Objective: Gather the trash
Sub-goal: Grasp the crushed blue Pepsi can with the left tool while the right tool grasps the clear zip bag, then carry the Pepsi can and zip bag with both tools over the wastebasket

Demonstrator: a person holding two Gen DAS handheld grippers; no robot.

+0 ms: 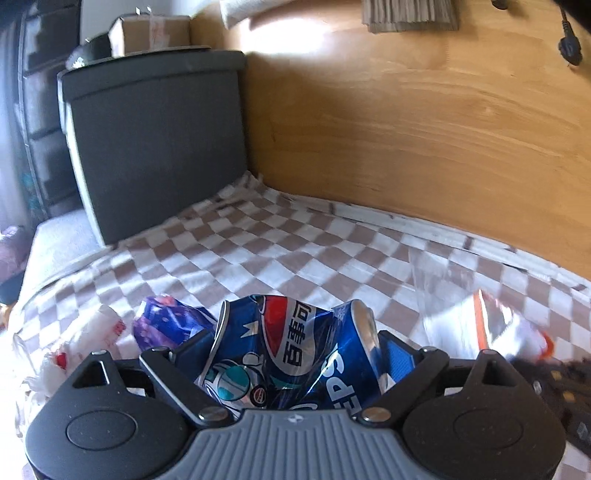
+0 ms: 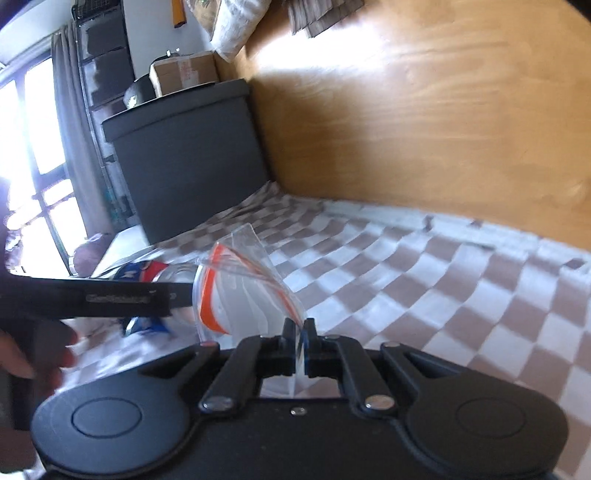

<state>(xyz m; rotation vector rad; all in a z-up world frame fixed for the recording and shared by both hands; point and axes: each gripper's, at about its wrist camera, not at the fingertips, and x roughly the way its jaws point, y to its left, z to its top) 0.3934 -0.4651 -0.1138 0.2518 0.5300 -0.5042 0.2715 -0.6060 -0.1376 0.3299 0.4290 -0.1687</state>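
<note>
My left gripper (image 1: 291,354) is shut on a crushed blue Pepsi can (image 1: 288,354), held just above a checkered blanket (image 1: 258,251). The can also shows in the right wrist view (image 2: 147,267), behind the left gripper's black body. My right gripper (image 2: 300,345) is shut on the edge of a clear plastic bag with an orange-red stripe (image 2: 240,291), holding it up with its mouth toward the can. The bag shows at the right of the left wrist view (image 1: 480,325). A purple-blue wrapper (image 1: 162,321) and a white crumpled wrapper (image 1: 77,343) lie on the blanket left of the can.
A dark grey fabric box (image 1: 155,147) stands at the far left end of the blanket, with a cardboard box (image 1: 151,33) on top. A wooden panel (image 1: 406,129) runs along the back. A window (image 2: 33,166) is at far left.
</note>
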